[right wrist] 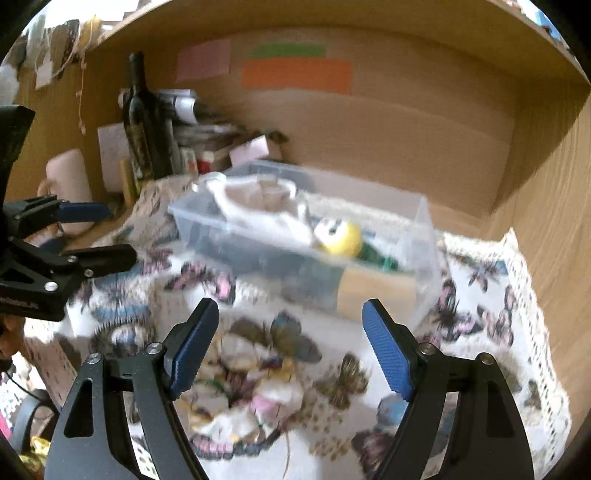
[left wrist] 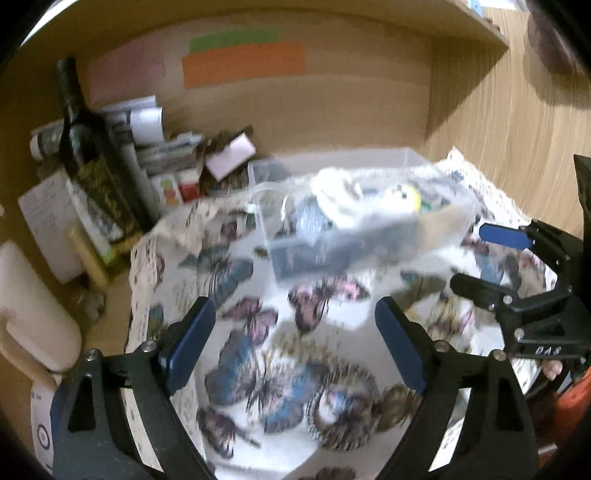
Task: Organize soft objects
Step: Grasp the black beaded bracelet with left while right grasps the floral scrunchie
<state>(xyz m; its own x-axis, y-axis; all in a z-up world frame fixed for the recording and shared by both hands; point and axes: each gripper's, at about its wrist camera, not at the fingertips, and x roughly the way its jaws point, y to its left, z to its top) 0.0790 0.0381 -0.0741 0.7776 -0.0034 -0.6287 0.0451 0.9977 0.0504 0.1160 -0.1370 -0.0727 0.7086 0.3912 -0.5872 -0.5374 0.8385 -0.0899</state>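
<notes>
Item: clear bin at the table's back held the soft toys. Your left gripper and right gripper hung spread, empty. Step: between pickups, likely; next, find a loose piece.

This looks like a home, at a wooden counter tucked under a shelf. A butterfly-print cloth covers the counter, and a dark wine bottle, stacked papers and boxes, a pink mug and coloured sticky notes crowd the back.
</notes>
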